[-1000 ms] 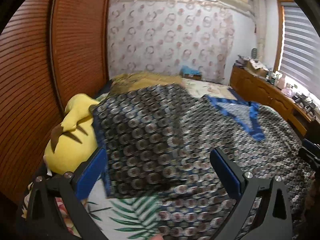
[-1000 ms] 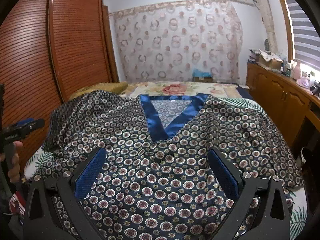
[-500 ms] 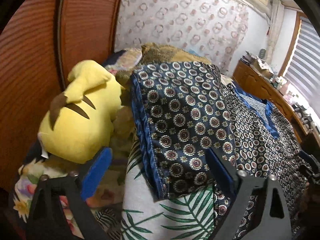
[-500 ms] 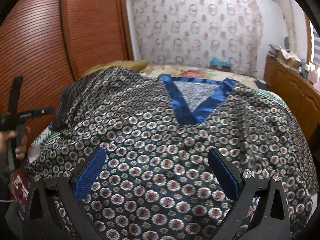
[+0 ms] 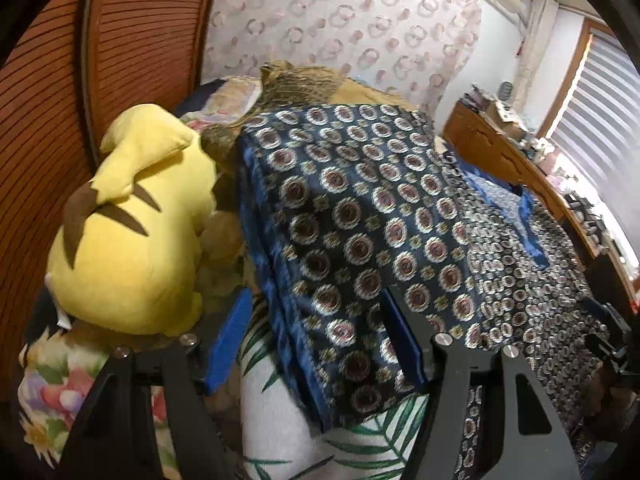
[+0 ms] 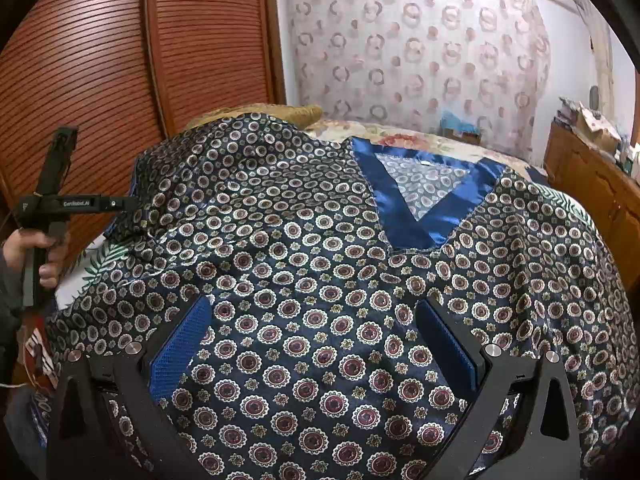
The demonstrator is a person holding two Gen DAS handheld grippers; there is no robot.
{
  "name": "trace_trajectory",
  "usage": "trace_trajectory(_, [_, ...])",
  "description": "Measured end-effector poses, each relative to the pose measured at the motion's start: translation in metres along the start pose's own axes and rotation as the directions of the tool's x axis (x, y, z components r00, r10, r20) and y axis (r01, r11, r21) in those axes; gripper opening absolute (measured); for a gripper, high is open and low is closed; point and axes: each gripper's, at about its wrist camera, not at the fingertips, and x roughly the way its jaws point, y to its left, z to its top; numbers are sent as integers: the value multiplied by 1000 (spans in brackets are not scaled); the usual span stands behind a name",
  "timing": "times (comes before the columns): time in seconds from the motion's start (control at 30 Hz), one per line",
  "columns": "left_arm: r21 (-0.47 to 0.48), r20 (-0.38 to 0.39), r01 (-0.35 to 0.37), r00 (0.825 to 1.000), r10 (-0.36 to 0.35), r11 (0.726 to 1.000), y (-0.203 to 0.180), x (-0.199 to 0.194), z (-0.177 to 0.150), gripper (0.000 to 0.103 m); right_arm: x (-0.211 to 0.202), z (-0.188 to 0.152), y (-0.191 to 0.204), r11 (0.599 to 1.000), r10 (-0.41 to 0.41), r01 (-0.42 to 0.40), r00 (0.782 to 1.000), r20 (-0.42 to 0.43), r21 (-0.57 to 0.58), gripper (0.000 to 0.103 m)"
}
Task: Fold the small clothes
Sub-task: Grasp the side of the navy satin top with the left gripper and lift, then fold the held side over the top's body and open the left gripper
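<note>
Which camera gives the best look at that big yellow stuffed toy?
The left wrist view: the yellow plush toy lies large and unobstructed beside the patterned shirt's sleeve. The right wrist view shows none of it, only the shirt spread over the bed.

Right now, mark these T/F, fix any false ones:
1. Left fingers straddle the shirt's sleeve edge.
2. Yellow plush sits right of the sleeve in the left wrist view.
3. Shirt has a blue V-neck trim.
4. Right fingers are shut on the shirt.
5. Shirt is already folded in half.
1. True. The left gripper has been closing, with the sleeve hem between its fingers, not yet pinched.
2. False. The yellow plush lies left of the sleeve.
3. True. Blue V-neck trim on the shirt.
4. False. The right gripper is open above the fabric.
5. False. The shirt lies spread flat.
</note>
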Motion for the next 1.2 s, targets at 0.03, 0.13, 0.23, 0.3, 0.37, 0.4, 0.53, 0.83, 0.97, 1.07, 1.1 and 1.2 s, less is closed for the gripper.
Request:
trace_trajectory(0.03, [-1, -2, 1, 1000, -1, 1000, 2, 2, 2, 61, 0, 0, -1, 1000, 2, -2, 1000, -1, 4, 103])
trace_trajectory(0.13, [2, -10, -7, 1000, 7, 1000, 6, 5, 3, 29, 0, 0, -1, 1000, 6, -6, 1000, 0, 11, 103])
trace_trajectory(0.23, [10, 6, 11, 1000, -11, 1000, 8, 1, 2, 5, -1, -1, -1, 1000, 8, -8, 1000, 3, 13, 103])
trace_trajectory(0.3, [21, 24, 2, 1000, -3, 1000, 7, -5, 2, 0, -2, -1, -1, 1000, 11, -11, 1000, 4, 14, 103])
trace_trajectory(0.37, [22, 43, 1, 999, -2, 1000, 6, -12, 3, 0, -2, -1, -2, 1000, 13, -13, 1000, 7, 14, 103])
trace_trajectory(0.4, [26, 57, 1, 998, -3, 1000, 4, -17, 4, 0, -2, -1, -2, 1000, 14, -14, 1000, 7, 16, 103])
trace_trajectory(0.53, [59, 113, 17, 993, -24, 998, -13, -38, 11, 0, -3, -1, -3, 1000, 16, -17, 1000, 11, 26, 103])
trace_trajectory(0.83, [256, 149, 124, 975, -166, 959, -108, -52, 50, 0, -5, -1, -6, 999, 15, -15, 1000, 16, 41, 103])
trace_trajectory(0.97, [319, 129, 152, 971, -201, 936, -141, -43, 63, 0, -5, -1, -8, 999, 15, -16, 1000, 16, 50, 103])
trace_trajectory(1.07, [355, 114, 149, 973, -200, 923, -162, -38, 66, 0, -5, -1, -10, 998, 18, -19, 1000, 16, 57, 103])
trace_trajectory(1.1, [362, 115, 133, 976, -186, 923, -167, -37, 66, 0, -5, -1, -10, 998, 18, -19, 1000, 17, 60, 103])
trace_trajectory(1.2, [365, 122, 133, 974, -189, 922, -172, -44, 64, 9, -5, -2, -12, 998, 21, -22, 1000, 18, 66, 103])
